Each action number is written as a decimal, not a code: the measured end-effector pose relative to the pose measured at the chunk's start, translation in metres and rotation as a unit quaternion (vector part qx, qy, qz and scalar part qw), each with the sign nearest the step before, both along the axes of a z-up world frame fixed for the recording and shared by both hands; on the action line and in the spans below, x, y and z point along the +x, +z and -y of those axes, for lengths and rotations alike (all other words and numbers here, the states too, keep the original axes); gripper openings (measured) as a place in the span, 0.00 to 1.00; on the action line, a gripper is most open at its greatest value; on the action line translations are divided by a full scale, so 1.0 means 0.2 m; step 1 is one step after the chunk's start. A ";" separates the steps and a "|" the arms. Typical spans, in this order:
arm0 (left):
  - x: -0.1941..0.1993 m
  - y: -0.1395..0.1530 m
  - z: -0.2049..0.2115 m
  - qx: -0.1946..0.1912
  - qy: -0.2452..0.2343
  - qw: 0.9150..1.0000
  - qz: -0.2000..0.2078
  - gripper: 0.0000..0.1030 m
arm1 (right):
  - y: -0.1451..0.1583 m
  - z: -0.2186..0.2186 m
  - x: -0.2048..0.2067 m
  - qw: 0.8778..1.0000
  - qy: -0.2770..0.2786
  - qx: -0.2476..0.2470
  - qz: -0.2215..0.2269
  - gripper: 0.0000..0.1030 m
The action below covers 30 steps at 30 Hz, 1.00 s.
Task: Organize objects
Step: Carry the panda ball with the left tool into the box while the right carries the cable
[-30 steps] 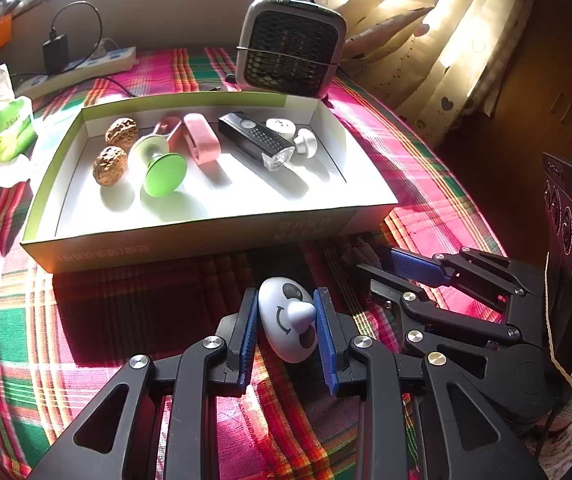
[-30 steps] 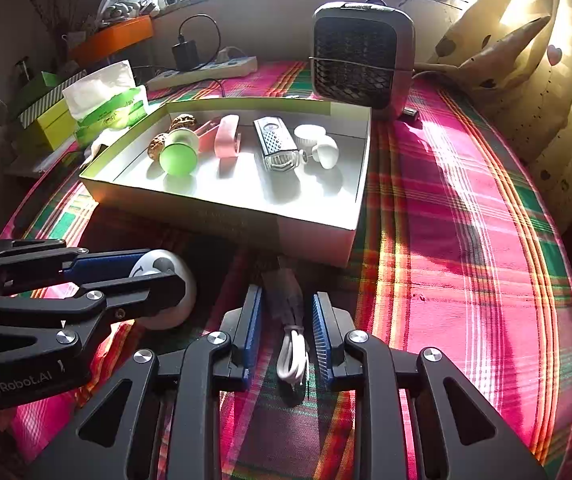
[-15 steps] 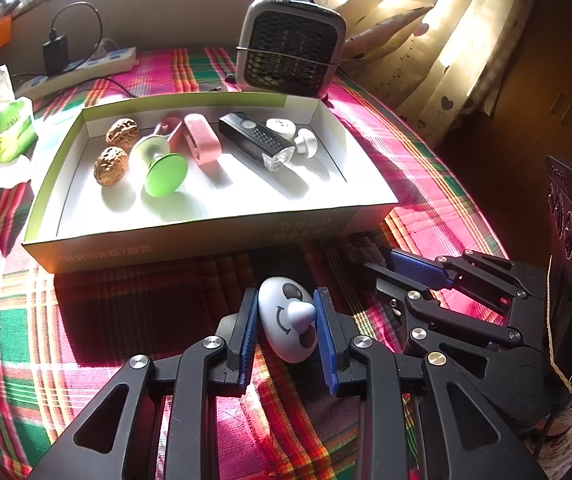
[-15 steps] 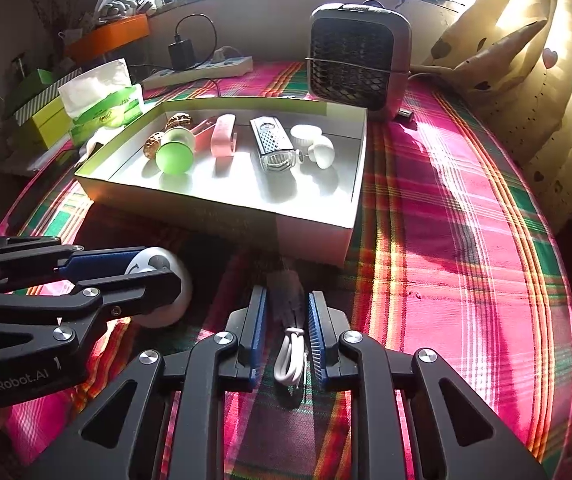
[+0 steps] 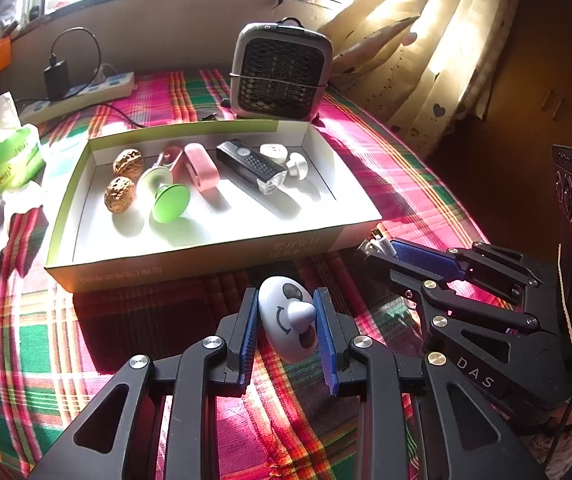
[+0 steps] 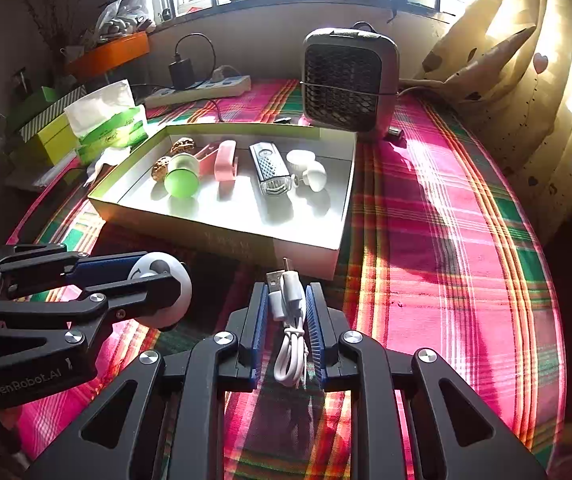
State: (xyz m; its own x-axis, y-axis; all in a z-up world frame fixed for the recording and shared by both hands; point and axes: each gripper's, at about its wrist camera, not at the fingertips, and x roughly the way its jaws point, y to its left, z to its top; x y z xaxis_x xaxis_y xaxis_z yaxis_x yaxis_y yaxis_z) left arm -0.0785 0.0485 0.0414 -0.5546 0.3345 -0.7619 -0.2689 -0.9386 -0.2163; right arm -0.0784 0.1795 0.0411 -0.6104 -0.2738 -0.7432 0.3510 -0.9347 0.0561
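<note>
- The left gripper (image 5: 286, 320) pinches a white egg-shaped plastic toy with a painted face and a nub nose (image 5: 288, 326), both blue ribbed pads pressed on its sides, just before the box over the plaid cloth (image 5: 38, 344).
- The right gripper (image 6: 286, 312) pinches a coiled white USB cable (image 6: 291, 328) between its narrow-set blue pads, plug end towards the box.
- The shallow white cardboard box with a green rim (image 5: 190, 258) sits just beyond both grippers on the pink-and-green cloth.
- Inside lie two brown walnuts (image 5: 120, 199), a green suction-cup piece (image 5: 170, 203), a pink clip (image 5: 202, 167), a black bicycle light (image 5: 252, 166) and small white knobs (image 5: 297, 165).
</note>
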 end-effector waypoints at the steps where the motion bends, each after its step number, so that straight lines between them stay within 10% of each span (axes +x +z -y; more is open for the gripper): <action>1: 0.00 0.01 0.00 0.000 0.000 1.000 -0.002 0.24 | 0.01 0.00 0.00 1.000 0.000 0.000 -0.003 0.20; 30: -0.26 0.07 0.17 0.024 0.015 1.000 -0.004 0.24 | 0.07 0.11 -0.32 1.000 0.000 -0.010 0.015 0.20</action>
